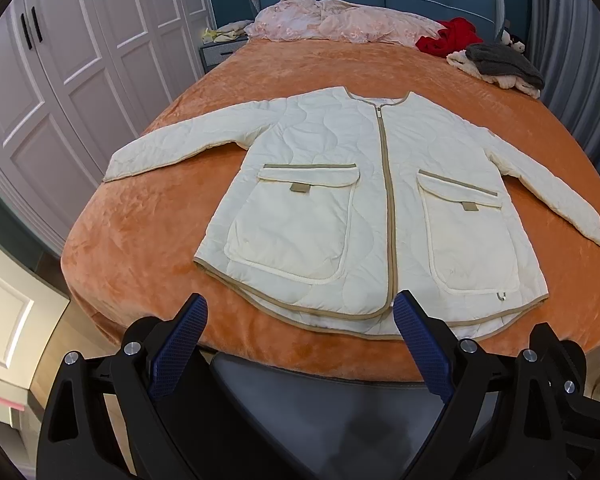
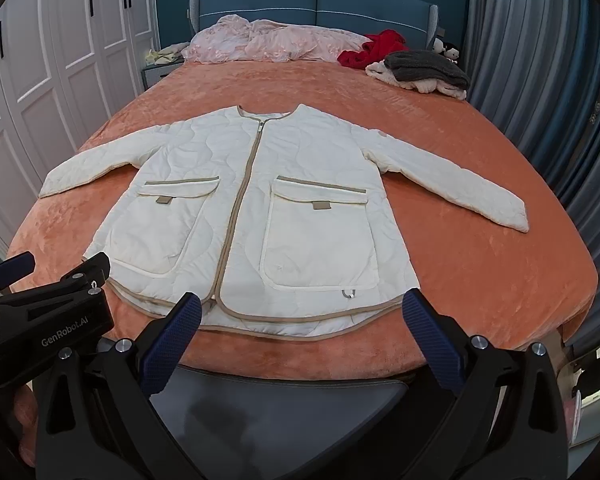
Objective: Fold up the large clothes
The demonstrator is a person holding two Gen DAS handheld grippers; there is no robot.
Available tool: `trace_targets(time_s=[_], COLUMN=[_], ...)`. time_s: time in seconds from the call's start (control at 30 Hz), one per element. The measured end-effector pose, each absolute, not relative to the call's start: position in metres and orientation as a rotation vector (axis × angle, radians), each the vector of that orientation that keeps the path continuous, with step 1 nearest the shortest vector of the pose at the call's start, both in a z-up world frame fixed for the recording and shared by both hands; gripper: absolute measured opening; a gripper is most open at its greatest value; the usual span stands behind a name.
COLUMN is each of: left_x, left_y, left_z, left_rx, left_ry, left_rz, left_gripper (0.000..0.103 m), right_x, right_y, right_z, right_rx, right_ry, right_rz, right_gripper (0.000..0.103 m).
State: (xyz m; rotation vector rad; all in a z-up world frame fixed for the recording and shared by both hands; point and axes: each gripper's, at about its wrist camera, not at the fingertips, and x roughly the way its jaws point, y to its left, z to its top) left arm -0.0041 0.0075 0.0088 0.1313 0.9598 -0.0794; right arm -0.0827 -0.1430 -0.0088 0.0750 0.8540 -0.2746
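1. Jacket [image 1: 340,208]: cream, quilted, lying flat and face-up on the bed [image 1: 140,232], zip closed, both sleeves spread outward, hem towards the cameras.
2. Left tool [image 1: 300,312]: jaws wide apart, nothing between them, above the hem near the bed's foot.
3. Right tool [image 2: 302,312]: jaws wide apart, nothing gripped, above the hem. In the left view only its edge shows at the right border.
4. Far end: pink bedding [image 1: 332,20], red cloth [image 1: 448,38], grey pile [image 1: 500,64]; individual items there cannot be distinguished.
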Motion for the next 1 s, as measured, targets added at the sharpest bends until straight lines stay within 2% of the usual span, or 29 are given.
trace_targets(time_s=[1.0], left_x=[-0.0087], left_y=[0.0091], left_z=[0.0062], left_rx=[0.141], left_ry=[0.944], left_rz=[-0.073], left_gripper=[0.092], right_x=[-0.0846], right_y=[-0.1382], right_z=[-0.0089], right_rx=[0.064], right_ry=[0.847], right_rz=[-0.272], right_gripper=[0.098])
